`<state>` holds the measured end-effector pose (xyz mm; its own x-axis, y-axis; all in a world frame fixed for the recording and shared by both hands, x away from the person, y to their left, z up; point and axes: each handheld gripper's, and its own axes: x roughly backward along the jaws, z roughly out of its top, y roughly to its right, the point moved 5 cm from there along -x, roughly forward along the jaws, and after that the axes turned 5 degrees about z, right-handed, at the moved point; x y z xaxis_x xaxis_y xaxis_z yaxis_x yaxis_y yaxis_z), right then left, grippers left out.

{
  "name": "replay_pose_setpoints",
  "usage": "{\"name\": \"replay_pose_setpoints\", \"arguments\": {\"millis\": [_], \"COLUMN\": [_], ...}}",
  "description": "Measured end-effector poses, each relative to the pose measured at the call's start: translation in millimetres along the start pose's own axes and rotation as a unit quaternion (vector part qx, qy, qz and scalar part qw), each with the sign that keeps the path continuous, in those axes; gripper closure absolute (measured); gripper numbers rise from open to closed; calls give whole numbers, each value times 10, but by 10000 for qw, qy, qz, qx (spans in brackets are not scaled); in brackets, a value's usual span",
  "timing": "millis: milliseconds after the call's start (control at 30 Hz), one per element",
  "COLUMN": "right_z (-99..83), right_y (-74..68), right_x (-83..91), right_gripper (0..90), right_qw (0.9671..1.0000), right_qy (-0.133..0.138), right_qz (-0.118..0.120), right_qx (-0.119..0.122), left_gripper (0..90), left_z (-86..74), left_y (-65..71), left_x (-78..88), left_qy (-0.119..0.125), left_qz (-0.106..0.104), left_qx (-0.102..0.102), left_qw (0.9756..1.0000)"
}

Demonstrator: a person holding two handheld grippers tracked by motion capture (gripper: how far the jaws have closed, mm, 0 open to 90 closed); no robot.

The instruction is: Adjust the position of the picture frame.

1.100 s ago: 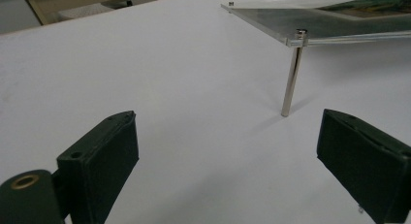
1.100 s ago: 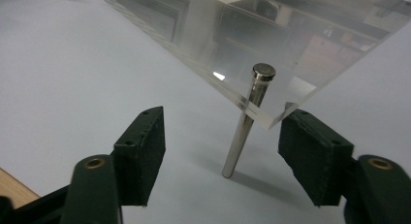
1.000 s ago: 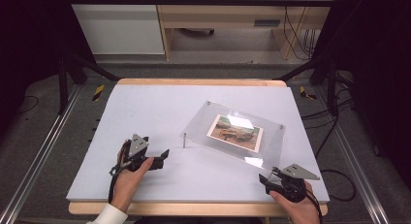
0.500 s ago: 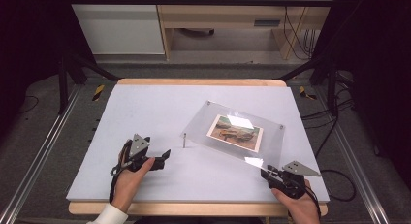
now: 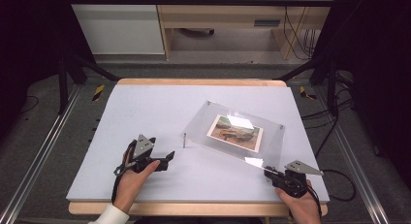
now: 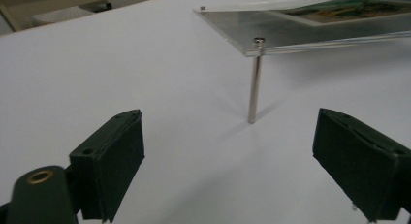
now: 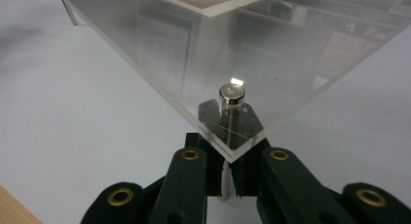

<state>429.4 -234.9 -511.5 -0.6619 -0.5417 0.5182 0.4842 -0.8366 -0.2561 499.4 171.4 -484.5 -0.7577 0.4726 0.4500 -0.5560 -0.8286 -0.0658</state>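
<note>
You had the clear acrylic frame point(image 5: 232, 134) lying across the middle-right of the white table point(image 5: 160, 107), its photo point(image 5: 235, 133) sandwiched inside and the plate raised on metal standoff legs. Your right gripper point(image 5: 271, 174) sat at the frame's 5 o'clock corner, and in the right gripper view its jaws stood closed around the thin corner leg point(image 7: 226, 178) beneath the acrylic, just under the screw cap point(image 7: 231, 95).

Over the last second that right hand barely moved; it stayed clamped at the same corner, and the frame itself did not shift on the table. What changed was on your left: the left gripper point(image 5: 167, 158) crept slightly toward 3 o'clock, closing on the near-left leg point(image 6: 253, 81). In the left gripper view its jaws stood wide apart with that upright leg centred between them but farther ahead, not yet touched.

I judge this meant you were steadying the frame with the right while lining up the left to take the second leg. The approach looked well aimed; you needed only to push straight on toward 12 o'clock in that view before closing.
</note>
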Motion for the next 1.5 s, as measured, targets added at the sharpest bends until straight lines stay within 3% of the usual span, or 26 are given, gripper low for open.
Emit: {"name": "replay_pose_setpoints", "arguments": {"millis": [133, 267, 333, 500, 633, 733, 833, 1000, 1133, 1167, 1200, 1333, 1500], "right_z": [4, 10, 13, 20, 21, 22, 23, 27, 36, 44, 44, 61, 90], "right_y": [0, -1, 4, 5, 5, 6, 6, 7, 8, 5, 5, 3, -2], "right_x": [4, 6, 9, 12, 14, 15, 15, 19, 25, 32, 32, 45, 65], "right_gripper": [846, 846, 845, 844, 843, 843, 843, 843, 843, 844, 844, 845, 842], "right_qw": [10000, 10000, 10000, 9999, 9998, 9998, 9998, 9998, 9998, 9997, 9997, 9996, 9994], "right_qy": [1, 6, 13, 17, 13, 14, 14, 19, 48, 76, 76, 161, 288], "right_qz": [25, 37, 54, 90, 102, 103, 111, 122, 123, 127, 127, 123, 112], "right_qx": [-43, -79, -79, -123, -140, -140, -161, -161, -170, -186, -186, -179, -167], "left_gripper": [159, 294, 355, 455, 569, 621, 677, 735, 773, 786, 830, 833, 839], "left_z": [51, 155, 145, 85, 130, 166, 206, 205, 207, 222, 222, 273, 328], "left_y": [74, 152, 179, 178, 175, 183, 169, 170, 149, 149, 149, 156, 165], "left_x": [-46, -194, -287, -515, -621, -649, -681, -702, -718, -716, -716, -703, -688], "left_qy": [-30, -63, -215, -433, -328, -265, -210, -155, -74, -24, -24, -22, -31], "left_qz": [-87, -289, -370, -296, -295, -290, -350, -393, -510, -591, -591, -643, -572], "left_qx": [-143, -188, -241, -213, -147, -153, -31, -53, 117, 270, 270, 431, 380], "left_qw": [9999, 9994, 9988, 9984, 9989, 9991, 9992, 9991, 9986, 9979, 9979, 9970, 9976]}}
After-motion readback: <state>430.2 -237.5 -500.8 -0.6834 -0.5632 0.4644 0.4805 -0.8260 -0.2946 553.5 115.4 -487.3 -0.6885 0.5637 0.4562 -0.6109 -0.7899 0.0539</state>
